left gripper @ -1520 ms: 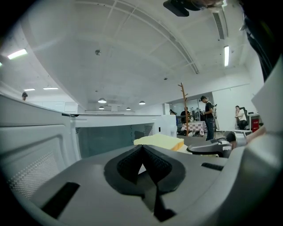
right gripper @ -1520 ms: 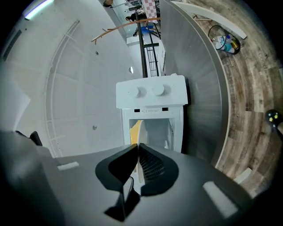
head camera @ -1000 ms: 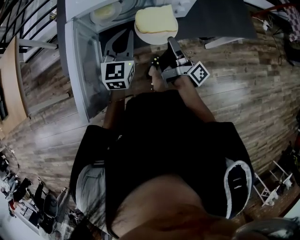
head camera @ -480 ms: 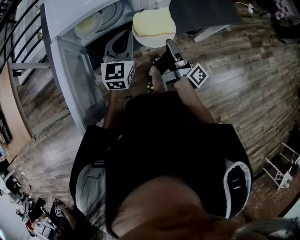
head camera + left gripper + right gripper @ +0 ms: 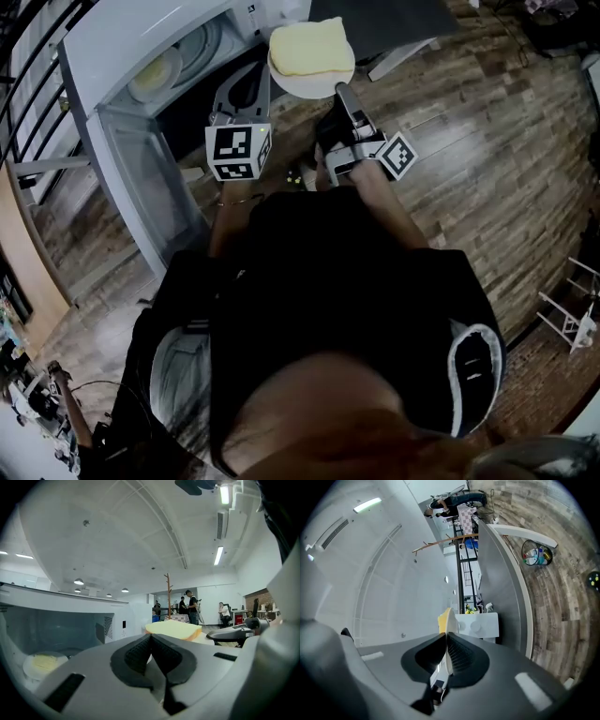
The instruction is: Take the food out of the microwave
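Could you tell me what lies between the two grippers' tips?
In the head view, a white plate bearing a bread slice spans between left gripper and right gripper.

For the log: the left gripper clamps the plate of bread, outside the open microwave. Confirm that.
Wrong gripper. The right gripper clamps the plate of bread, outside the open microwave. The right gripper view shows the rim between its pads. The left gripper is shut on nothing.
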A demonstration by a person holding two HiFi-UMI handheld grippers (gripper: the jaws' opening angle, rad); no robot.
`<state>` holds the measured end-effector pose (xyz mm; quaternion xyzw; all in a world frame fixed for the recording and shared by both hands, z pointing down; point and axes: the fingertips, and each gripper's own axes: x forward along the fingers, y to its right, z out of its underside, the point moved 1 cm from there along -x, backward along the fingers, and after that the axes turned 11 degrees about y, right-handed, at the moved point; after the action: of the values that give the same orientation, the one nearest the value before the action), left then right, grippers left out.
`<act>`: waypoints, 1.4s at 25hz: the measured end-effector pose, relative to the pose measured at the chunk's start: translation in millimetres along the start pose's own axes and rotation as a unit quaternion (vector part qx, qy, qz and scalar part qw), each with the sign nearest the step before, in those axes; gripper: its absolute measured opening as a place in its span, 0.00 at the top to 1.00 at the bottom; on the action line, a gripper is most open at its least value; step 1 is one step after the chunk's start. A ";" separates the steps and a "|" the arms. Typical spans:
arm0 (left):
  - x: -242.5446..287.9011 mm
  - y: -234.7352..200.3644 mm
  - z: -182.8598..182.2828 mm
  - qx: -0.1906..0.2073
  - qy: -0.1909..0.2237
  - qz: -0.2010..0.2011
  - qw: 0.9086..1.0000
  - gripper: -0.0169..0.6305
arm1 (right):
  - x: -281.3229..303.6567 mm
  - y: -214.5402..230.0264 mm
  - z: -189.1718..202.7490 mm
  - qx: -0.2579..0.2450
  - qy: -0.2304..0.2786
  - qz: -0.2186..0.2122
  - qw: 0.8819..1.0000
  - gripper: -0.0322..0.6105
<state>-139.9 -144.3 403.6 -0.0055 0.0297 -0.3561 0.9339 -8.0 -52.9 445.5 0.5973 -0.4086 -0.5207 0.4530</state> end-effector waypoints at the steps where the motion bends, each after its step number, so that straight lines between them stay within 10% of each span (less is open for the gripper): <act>1: 5.0 7.5 0.6 0.000 0.000 0.004 1.000 0.97 | -1.9 -1.4 -8.7 0.000 0.004 -0.002 1.000 0.94; 35: 105.3 86.1 12.4 0.017 -0.025 -0.024 0.999 0.96 | 27.8 0.0 -137.8 0.034 -0.019 -0.007 0.999 0.93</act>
<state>-3.4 -150.3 407.8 0.0011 0.0003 -0.3783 0.9257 132.1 -63.6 445.1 0.6053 -0.4302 -0.5208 0.4210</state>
